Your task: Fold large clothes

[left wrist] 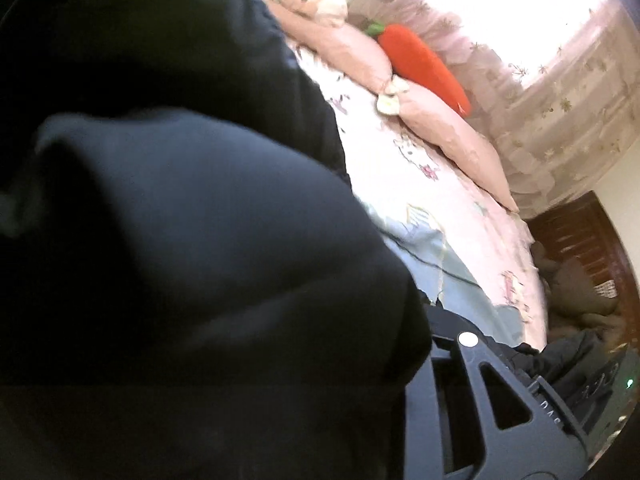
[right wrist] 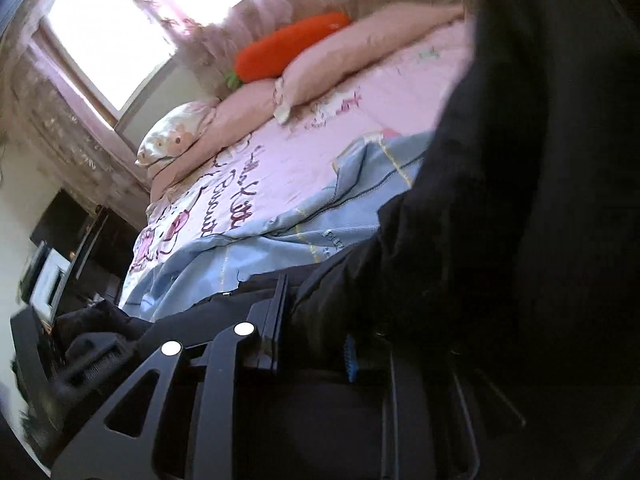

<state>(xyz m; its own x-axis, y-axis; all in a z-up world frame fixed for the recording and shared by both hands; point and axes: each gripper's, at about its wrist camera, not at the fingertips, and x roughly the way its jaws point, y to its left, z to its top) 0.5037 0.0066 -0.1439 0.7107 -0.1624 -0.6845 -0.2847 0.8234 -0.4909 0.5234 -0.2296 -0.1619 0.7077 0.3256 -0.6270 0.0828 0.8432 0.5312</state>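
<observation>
The large dark, near-black garment of soft heavy fabric (left wrist: 192, 240) fills most of the left wrist view, bulging in a rounded fold right up against the lens and blurred. It is lifted above the bed and drapes over the left gripper (left wrist: 404, 364), hiding one finger completely. Only the other black plastic finger (left wrist: 492, 400), with its triangular cut-outs and a white round marker, shows at the lower right. The cloth runs straight down into where the jaws meet, so the left gripper looks pinched on the garment, though the pads themselves are covered.

Over in the right wrist view, the same dark cloth (right wrist: 520, 220) hangs down the right side of the picture and gathers at the right gripper (right wrist: 304, 344). Two black fingers (right wrist: 180, 400) with white dots stand close together at the lower left, and a blue ribbed pad (right wrist: 351, 358) sits right against the fabric. The jaws are nearly together with the garment caught between them.

Behind the garment lies the bed, covered by a pink cartoon-print bedsheet (right wrist: 280, 168) with a pale blue panel (right wrist: 280, 252) nearer the grippers. Along its far edge lie long peach-pink pillows (left wrist: 440, 132), with an orange plush carrot with a green top (left wrist: 424, 64) resting on them and a cream pillow with a bear print (right wrist: 176, 140) at one end. Beyond those, frilly pink sheer curtains (left wrist: 560, 128) hang before a bright, washed-out window (right wrist: 120, 40). Dark wooden furniture (left wrist: 580, 252) stands past the bed's end in the left view.
</observation>
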